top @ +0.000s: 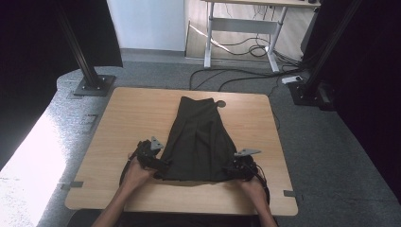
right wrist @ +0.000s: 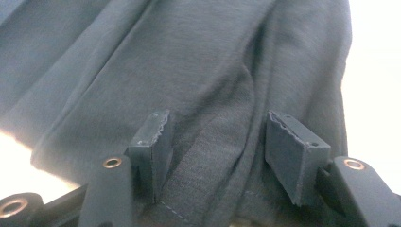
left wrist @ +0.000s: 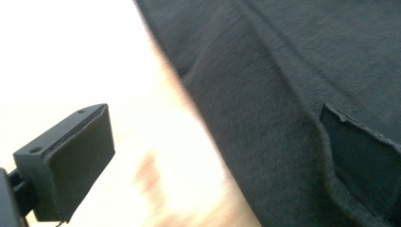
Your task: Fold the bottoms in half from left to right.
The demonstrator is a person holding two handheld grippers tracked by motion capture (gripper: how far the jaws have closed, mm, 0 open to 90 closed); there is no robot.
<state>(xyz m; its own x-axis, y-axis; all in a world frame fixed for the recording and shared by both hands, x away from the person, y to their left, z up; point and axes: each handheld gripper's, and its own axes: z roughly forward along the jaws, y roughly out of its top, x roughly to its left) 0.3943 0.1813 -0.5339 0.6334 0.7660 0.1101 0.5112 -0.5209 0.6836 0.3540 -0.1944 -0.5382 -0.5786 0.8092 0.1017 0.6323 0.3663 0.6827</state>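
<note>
Both grippers (top: 163, 166) at garment (top: 201, 137) hem

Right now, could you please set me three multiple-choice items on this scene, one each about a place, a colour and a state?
1. Where do both tongs sit? A) at the garment's near edge B) at its far end C) off the table
2. What colour is the garment? A) white B) red C) dark grey
3. How do the right tongs stand? A) shut empty B) open over the hem C) lifted away

Answers: A, the left tongs and right tongs flank the near corners; C, the garment is dark grey on the wooden table; B, a gap with cloth shows between the jaws.
</note>
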